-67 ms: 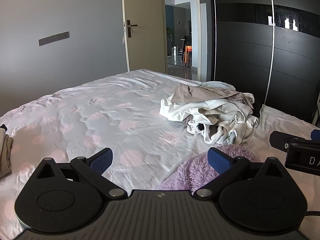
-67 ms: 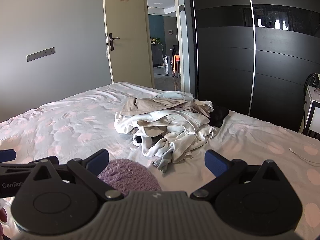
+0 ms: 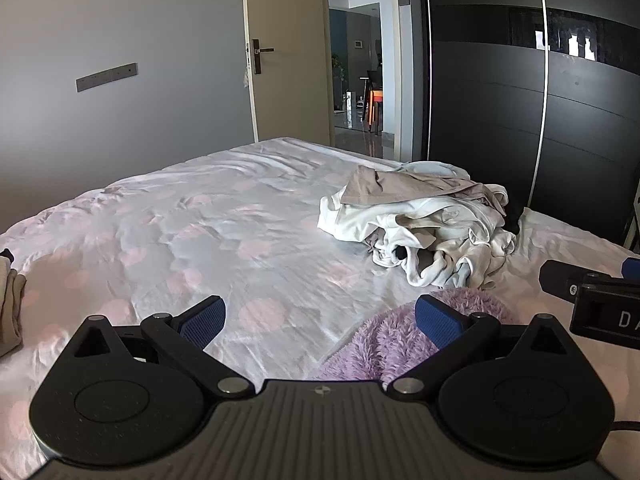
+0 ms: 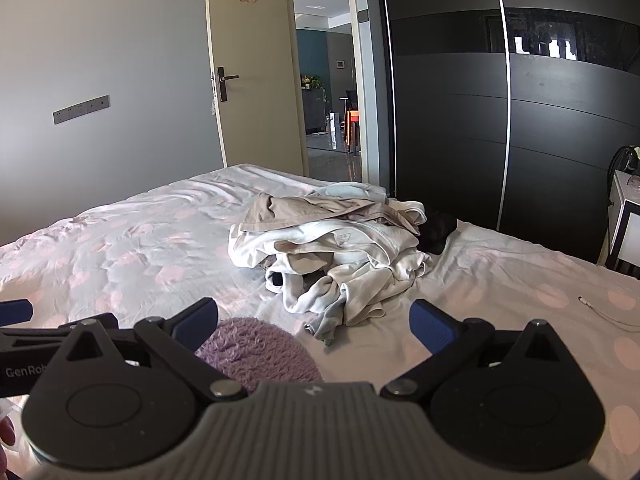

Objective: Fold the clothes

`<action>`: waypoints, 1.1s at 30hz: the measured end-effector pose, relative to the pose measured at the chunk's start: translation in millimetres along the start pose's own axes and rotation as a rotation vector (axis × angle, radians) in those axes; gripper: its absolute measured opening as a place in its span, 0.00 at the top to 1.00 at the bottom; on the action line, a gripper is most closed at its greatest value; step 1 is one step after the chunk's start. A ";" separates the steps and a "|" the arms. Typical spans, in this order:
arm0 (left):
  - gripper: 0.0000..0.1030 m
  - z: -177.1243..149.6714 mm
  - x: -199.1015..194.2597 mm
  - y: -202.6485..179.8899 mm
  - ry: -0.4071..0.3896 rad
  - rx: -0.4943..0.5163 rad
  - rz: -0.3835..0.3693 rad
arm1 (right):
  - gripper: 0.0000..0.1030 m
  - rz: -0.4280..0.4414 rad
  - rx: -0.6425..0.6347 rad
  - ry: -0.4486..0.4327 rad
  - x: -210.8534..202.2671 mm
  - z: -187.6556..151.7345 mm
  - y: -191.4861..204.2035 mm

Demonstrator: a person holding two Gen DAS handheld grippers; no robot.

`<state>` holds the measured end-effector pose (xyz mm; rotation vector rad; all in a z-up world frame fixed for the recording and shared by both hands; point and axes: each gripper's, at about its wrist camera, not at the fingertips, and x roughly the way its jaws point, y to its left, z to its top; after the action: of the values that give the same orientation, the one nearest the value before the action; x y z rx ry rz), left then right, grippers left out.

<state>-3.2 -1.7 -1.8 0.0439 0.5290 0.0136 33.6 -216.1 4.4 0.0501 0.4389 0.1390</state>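
Observation:
A fluffy purple garment (image 3: 396, 336) lies on the bed just under and in front of both grippers; it also shows in the right wrist view (image 4: 256, 350). A pile of white, beige and pale blue clothes (image 3: 424, 228) lies further back on the bed, also in the right wrist view (image 4: 332, 248). My left gripper (image 3: 320, 320) is open and empty above the sheet, its right finger over the purple garment. My right gripper (image 4: 314, 320) is open and empty, its left finger over the purple garment. The right gripper's body shows at the left view's right edge (image 3: 592, 296).
The bed (image 3: 200, 232) has a pale sheet with pink dots. Folded beige cloth (image 3: 10, 304) lies at its left edge. A black item (image 4: 438, 230) lies behind the pile. A white cable (image 4: 608, 312) lies at right. A dark wardrobe (image 4: 560, 140) and open door (image 4: 256, 92) stand behind.

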 end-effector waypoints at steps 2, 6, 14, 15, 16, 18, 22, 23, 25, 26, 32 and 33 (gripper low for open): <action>0.00 -2.3 -1.4 -1.3 0.000 0.002 0.000 | 0.00 -0.004 0.001 -0.001 0.4 -0.4 0.7; 0.00 -5.0 -1.1 -3.5 0.003 0.006 0.000 | 0.00 0.010 0.024 -0.005 0.5 -2.5 -4.7; 0.00 -5.0 5.5 -7.2 0.018 0.016 0.008 | 0.01 0.009 0.034 0.005 -0.7 -1.3 -6.3; 0.00 -4.8 6.2 -9.0 0.020 0.021 0.009 | 0.00 0.009 0.036 0.004 -1.2 -1.2 -6.8; 0.00 -5.3 6.3 -9.8 0.021 0.024 0.011 | 0.00 0.009 0.038 0.001 -1.6 -1.3 -7.8; 0.00 -6.1 6.5 -11.2 0.023 0.030 0.014 | 0.00 0.004 0.046 -0.002 -1.4 -1.5 -9.9; 0.00 -5.5 6.1 -10.4 0.026 0.028 0.018 | 0.00 -0.002 0.057 0.019 4.3 -3.7 -11.8; 0.00 -5.0 5.9 -9.9 0.026 0.028 0.020 | 0.00 -0.003 0.058 0.026 5.8 -4.5 -12.0; 0.00 -5.0 4.9 -9.0 0.026 0.027 0.023 | 0.00 -0.003 0.060 0.035 7.6 -5.5 -11.9; 0.00 -5.0 4.6 -8.6 0.028 0.026 0.024 | 0.00 -0.001 0.058 0.035 7.3 -5.7 -11.2; 0.00 -4.5 1.4 -10.1 0.029 0.031 0.025 | 0.00 0.007 0.053 0.027 5.2 -4.8 -9.1; 0.00 -4.2 1.3 -10.0 0.029 0.031 0.025 | 0.00 0.007 0.054 0.028 5.4 -5.1 -9.2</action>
<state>-4.2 -11.5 -6.5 0.0809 0.5573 0.0305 37.5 -224.4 -3.2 0.1028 0.4707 0.1345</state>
